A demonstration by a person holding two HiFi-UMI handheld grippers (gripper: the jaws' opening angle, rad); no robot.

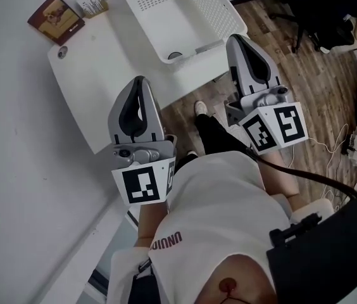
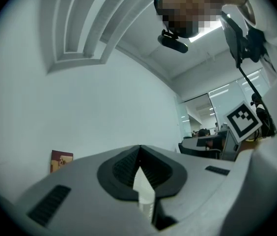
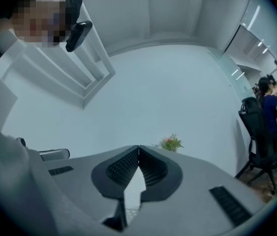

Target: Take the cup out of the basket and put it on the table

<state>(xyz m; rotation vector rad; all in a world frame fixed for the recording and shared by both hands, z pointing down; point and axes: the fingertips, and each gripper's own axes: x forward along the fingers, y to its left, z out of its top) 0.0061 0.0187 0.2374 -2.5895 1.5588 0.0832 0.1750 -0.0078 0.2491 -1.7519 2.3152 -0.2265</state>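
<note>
A white perforated basket (image 1: 213, 14) stands on the white table (image 1: 109, 75) at the far side. In its near corner lies a small round grey thing (image 1: 175, 55), perhaps the cup; it is too small to tell. My left gripper (image 1: 139, 81) is held close to my body over the table's near edge, jaws shut and empty. My right gripper (image 1: 235, 38) is shut too, its tip just off the basket's near right corner, touching nothing. In the left gripper view the left gripper (image 2: 139, 146) points at a bare wall. In the right gripper view the right gripper (image 3: 138, 146) does the same.
A brown picture card (image 1: 56, 18) and a small box (image 1: 92, 4) lie at the table's far left, with a small round disc (image 1: 62, 52) nearby. A black office chair (image 1: 318, 11) stands on the wood floor (image 1: 318, 87) to the right. My shoe (image 1: 200, 108) shows below the table.
</note>
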